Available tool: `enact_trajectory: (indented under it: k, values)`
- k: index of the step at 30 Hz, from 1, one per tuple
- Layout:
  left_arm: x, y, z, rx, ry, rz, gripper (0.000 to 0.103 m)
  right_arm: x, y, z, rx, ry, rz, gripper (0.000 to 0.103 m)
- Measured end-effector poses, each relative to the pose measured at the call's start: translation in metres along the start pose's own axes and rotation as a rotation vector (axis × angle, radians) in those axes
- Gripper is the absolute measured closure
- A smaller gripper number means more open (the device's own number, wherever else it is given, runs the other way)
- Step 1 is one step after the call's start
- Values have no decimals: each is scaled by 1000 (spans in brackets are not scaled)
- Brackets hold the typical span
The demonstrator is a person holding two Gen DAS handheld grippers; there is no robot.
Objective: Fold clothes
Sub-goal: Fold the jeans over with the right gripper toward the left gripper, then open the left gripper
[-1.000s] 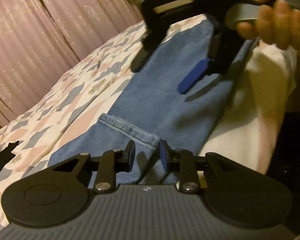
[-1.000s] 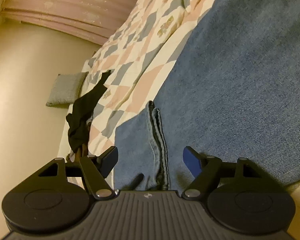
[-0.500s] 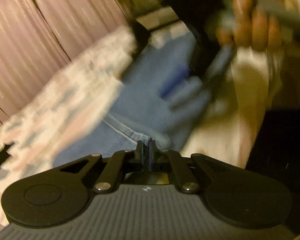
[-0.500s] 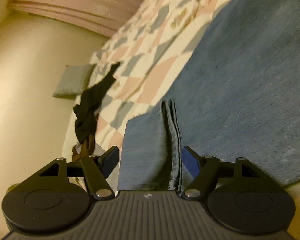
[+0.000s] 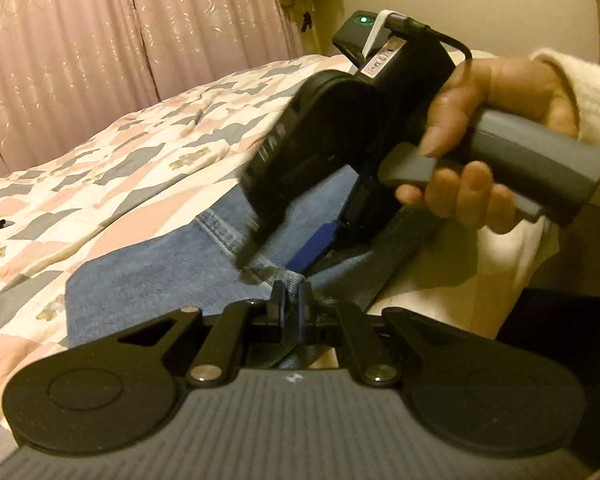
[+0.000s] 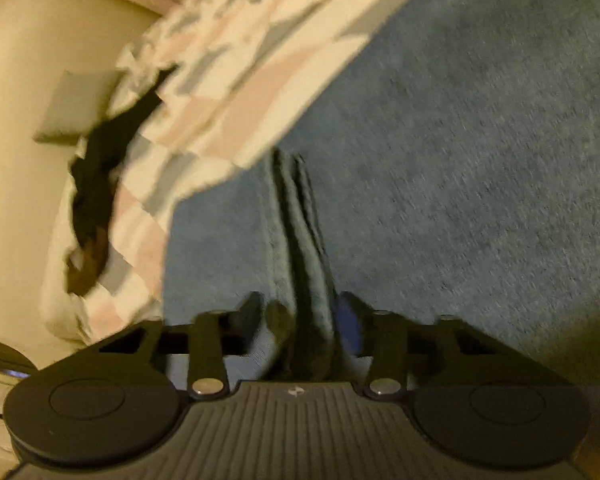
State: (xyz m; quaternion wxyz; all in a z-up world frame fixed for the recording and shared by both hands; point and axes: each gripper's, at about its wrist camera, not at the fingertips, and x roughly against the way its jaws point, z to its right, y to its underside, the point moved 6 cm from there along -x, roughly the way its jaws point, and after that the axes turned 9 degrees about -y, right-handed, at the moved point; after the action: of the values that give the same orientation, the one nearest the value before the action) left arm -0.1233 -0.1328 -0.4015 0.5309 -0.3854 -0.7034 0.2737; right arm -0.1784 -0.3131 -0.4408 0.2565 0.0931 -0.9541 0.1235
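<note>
Blue jeans [image 5: 148, 276] lie flat on the quilted bed, filling most of the right wrist view [image 6: 460, 160]. My left gripper [image 5: 290, 304] is shut on a hem corner of the jeans at the near edge. A hand [image 5: 472, 128] holds my right gripper [image 5: 280, 254] just beyond it, tips down on the same hem. In the right wrist view, my right gripper [image 6: 300, 316] has its jaws drawn in around the stacked hem folds [image 6: 300, 208], and the denim touches both fingers. That view is blurred.
A pink, grey and white patchwork quilt [image 5: 100, 168] covers the bed. Pink curtains [image 5: 100, 32] hang behind it. A dark garment [image 6: 108, 148] drapes over the bed's far edge, beside a grey cushion [image 6: 76, 108] on the floor. A cream sleeve [image 5: 580, 80] is at the right.
The left gripper went from open to shut on the hem corner. My right gripper dropped to the hem and its jaws narrowed around the folds.
</note>
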Motion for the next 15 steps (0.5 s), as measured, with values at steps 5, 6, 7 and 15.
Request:
enact_trajectory:
  k: [5, 6, 7, 15]
  values:
    - [-19, 11, 6, -6, 26, -44, 100, -12, 1, -1, 44, -3, -7, 46]
    - [-21, 13, 5, 0, 26, -48, 100, -16, 0, 0, 46, -22, -8, 42]
    - [-21, 14, 4, 11, 28, -49, 100, -19, 0, 1, 47, -35, -6, 42]
    - [-9, 18, -19, 169, 62, -30, 100, -15, 0, 8, 59, -177, -8, 71]
